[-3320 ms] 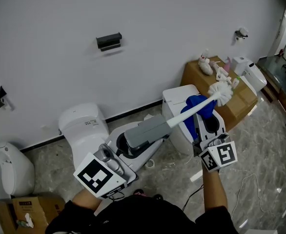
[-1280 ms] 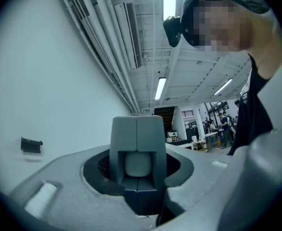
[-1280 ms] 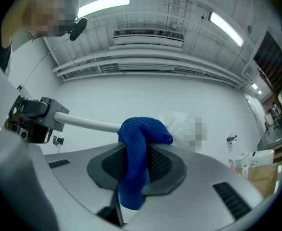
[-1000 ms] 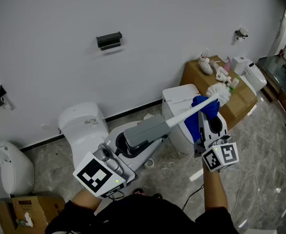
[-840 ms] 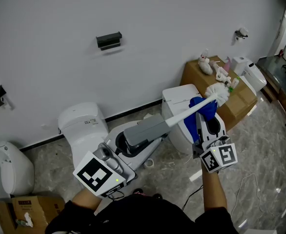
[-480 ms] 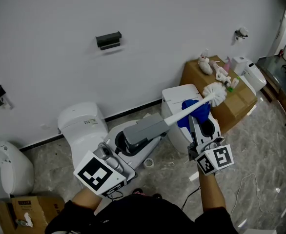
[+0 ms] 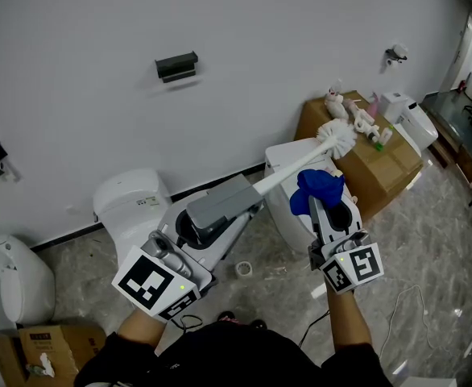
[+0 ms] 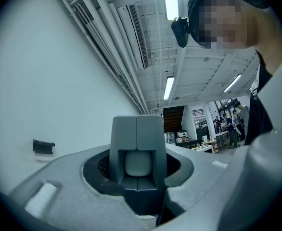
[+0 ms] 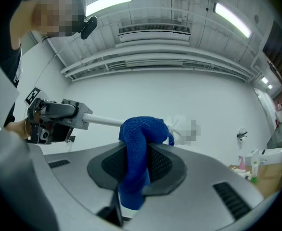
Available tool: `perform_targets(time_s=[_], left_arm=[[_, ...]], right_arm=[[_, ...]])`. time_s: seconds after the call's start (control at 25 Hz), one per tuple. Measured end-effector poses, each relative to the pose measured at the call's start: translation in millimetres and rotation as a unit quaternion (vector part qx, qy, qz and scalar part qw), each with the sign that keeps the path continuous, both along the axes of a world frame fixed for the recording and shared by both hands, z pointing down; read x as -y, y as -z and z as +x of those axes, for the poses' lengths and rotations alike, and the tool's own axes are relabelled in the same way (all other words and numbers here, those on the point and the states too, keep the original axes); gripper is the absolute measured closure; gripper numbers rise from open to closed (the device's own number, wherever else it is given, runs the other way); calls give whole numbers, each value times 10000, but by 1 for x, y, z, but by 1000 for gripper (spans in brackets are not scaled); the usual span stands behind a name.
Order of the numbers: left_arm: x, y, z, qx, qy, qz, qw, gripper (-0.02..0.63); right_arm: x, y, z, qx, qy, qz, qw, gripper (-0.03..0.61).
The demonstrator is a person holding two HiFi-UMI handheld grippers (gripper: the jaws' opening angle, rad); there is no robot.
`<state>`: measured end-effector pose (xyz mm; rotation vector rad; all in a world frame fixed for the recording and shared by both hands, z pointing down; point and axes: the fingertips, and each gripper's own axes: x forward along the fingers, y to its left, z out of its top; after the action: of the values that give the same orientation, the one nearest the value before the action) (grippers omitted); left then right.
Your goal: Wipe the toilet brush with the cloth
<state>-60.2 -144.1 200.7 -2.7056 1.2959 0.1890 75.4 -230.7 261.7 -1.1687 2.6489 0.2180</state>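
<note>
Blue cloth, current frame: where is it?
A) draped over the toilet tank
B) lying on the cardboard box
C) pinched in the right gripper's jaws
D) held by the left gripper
C: the right gripper view shows the blue cloth clamped between the jaws of the right gripper, bunched above them, while the left gripper holds the toilet brush by its grey handle.

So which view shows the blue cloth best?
The right gripper view: the blue cloth fills its centre, clamped by the right gripper. The head view shows it small, by the toilet brush. The left gripper view misses it.
</note>
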Motion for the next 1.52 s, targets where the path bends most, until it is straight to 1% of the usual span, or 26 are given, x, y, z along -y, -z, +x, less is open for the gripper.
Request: perform_targets(time_s=[0.36, 0.72, 0.88, 1.08, 1.52], left_arm=[[14, -8, -6, -32, 130, -102, 9999, 449], [20, -12, -3, -11, 118, -132, 9998, 449], [21, -16, 3, 46, 79, -152, 9998, 449], [20, -15, 9, 57, -26, -137, 9999, 449], [21, -12, 16, 89, -154, -130, 9998, 449]], right_arm=[[-11, 1, 5, -147, -12, 45, 9999, 495], [-21, 12, 15, -265, -42, 122, 9996, 495], [-27, 17, 22, -322, -44, 144, 9994, 495], [-35, 25, 28, -280, -60, 189, 9994, 495], [-50, 41, 34, -305, -89, 344, 9989, 495]])
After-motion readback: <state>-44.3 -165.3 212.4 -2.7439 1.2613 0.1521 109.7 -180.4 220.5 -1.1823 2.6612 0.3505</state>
